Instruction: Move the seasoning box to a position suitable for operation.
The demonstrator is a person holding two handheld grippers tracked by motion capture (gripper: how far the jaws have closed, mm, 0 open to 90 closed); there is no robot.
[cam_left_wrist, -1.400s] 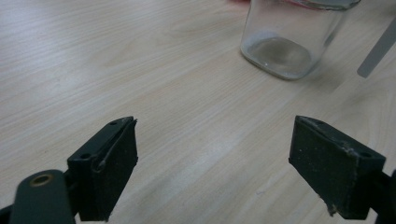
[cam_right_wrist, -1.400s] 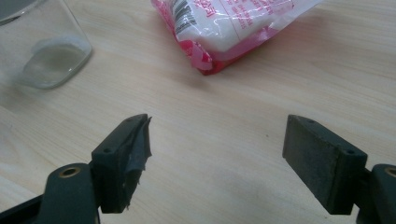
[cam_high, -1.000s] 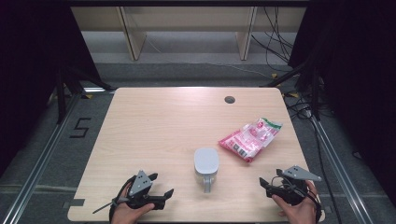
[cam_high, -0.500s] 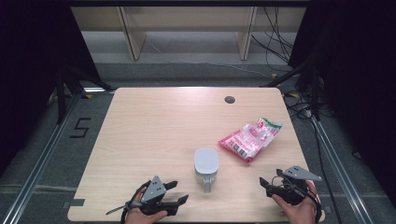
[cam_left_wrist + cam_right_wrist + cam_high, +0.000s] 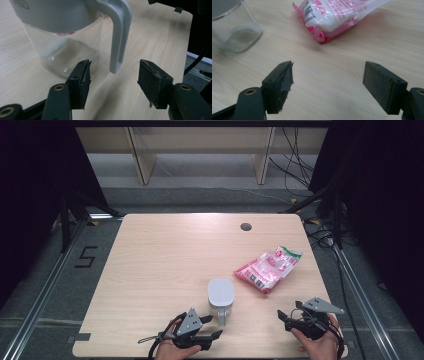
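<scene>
Left tool sits low at the near edge of the worktop, pointing toward the jug just ahead of it. In the left gripper view the jug's grey handle hangs down between the two jaws – its free lower end sits in the gap, touching neither pad. The jaws have just been closing, though they stand well apart, with bare wood visible on both sides of the handle. Nothing gripped.

The jug: clear glass body, grey lid, upright near the middle of the worktop's near half. Handle faces the person (toward the left tool). Looks empty, though the glass distorts what lies behind it.

Right tool rests near the right front corner, held in the right hand. Jaws wide apart in the right gripper view, nothing between them – just bare worktop. It points roughly toward the pink-and-white bag, which lies flat beyond it and well clear of the jaws. The bag is to the right of the jug, near but not touching; barcode end faces the right tool. The jug's glass corner shows at upper left in that view.

Left hand is partly cut off by the bottom of the high view. A dark round hole sits in the worktop near the far edge.
</scene>
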